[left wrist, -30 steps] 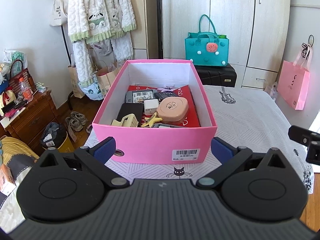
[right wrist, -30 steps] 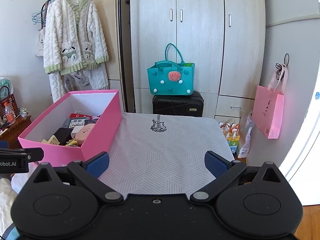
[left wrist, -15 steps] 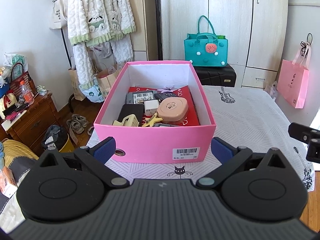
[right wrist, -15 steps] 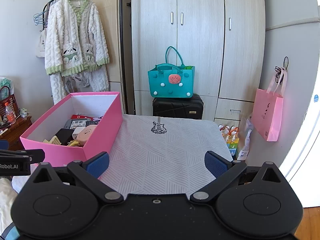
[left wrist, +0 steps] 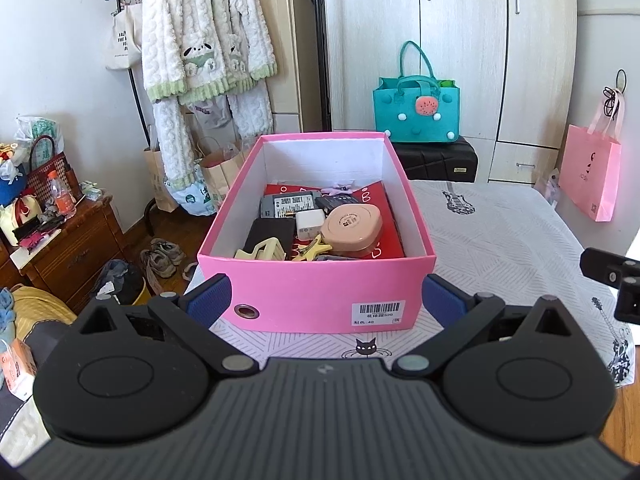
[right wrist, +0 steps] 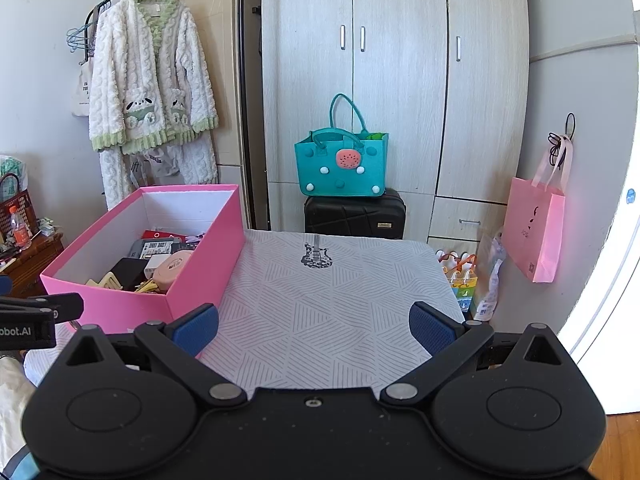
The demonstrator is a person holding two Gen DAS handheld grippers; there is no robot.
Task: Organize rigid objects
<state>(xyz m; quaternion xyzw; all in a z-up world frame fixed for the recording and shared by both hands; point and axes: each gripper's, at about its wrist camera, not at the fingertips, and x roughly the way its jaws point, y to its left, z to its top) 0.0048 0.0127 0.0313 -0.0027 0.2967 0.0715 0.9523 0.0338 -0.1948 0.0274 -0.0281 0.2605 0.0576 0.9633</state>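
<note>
Though boxy, smooth pink cardboard box

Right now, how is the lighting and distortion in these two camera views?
Left wrist view: daylight from the right, pink box sharp, wardrobe lines bowed by fisheye. Right wrist view: bright glare washes out the right edge beside the pink bag; corners dark; tablecloth evenly lit.

You have the box on the table, toward its left side, and small things lie inside it. Behind the table a bag sits on a suitcase. A robe hangs behind the box, to the left.
</note>
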